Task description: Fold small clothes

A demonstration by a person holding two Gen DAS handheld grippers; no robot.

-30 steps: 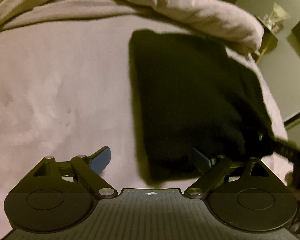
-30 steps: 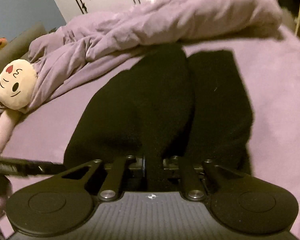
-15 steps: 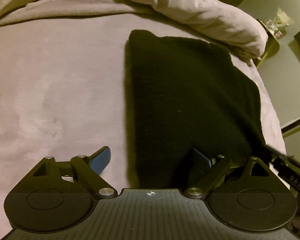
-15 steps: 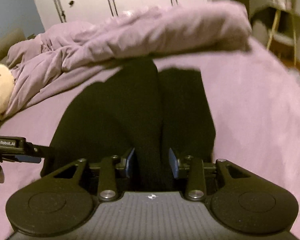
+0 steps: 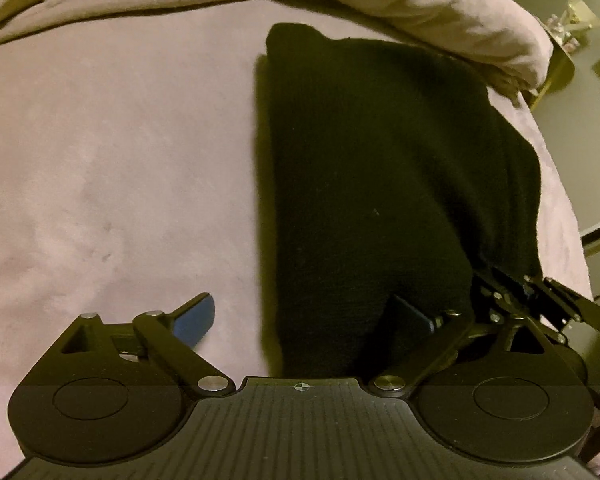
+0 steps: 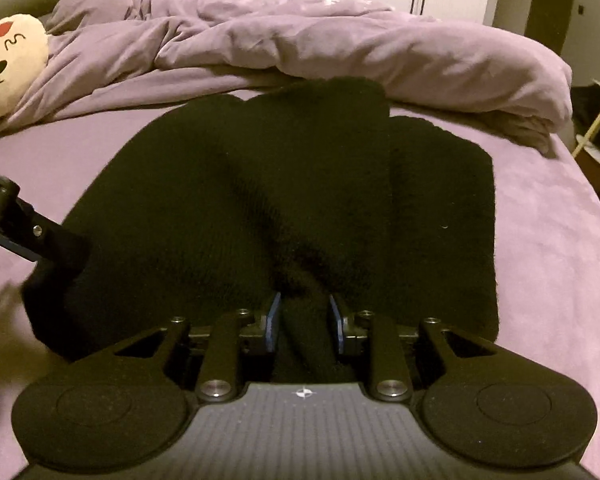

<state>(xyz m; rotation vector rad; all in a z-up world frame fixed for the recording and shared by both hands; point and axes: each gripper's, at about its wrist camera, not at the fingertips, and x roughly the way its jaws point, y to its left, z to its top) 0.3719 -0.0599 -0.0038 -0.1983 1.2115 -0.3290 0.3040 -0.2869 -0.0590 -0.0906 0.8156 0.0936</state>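
Between the blue pads of the right gripper (image 6: 305,308) we see a raised ridge of the black garment (image 6: 300,184); its jaws have just been closing and now look pressed onto that ridge at the near hem. Our left gripper (image 5: 300,304) stands wide apart, its jaws having just been opening: one pad hangs over the bare sheet (image 5: 120,160), the other sits at the cloth, and the garment's near corner lies loose between them, not pinched. The garment itself lies flat on the bed, already doubled lengthwise, its far end just under the bunched duvet (image 6: 340,48). We judge that we are between folds, taking fresh hold of the near edge. Next, the left jaws need to close on their corner so both hands can carry the hem evenly toward the far end. From the right wrist we get the pinched ridge, the overlapping layers and a soft toy (image 6: 8,64) far off to the side. Only the left wrist shows the garment's straight long edge against the sheet and the right gripper from outside.
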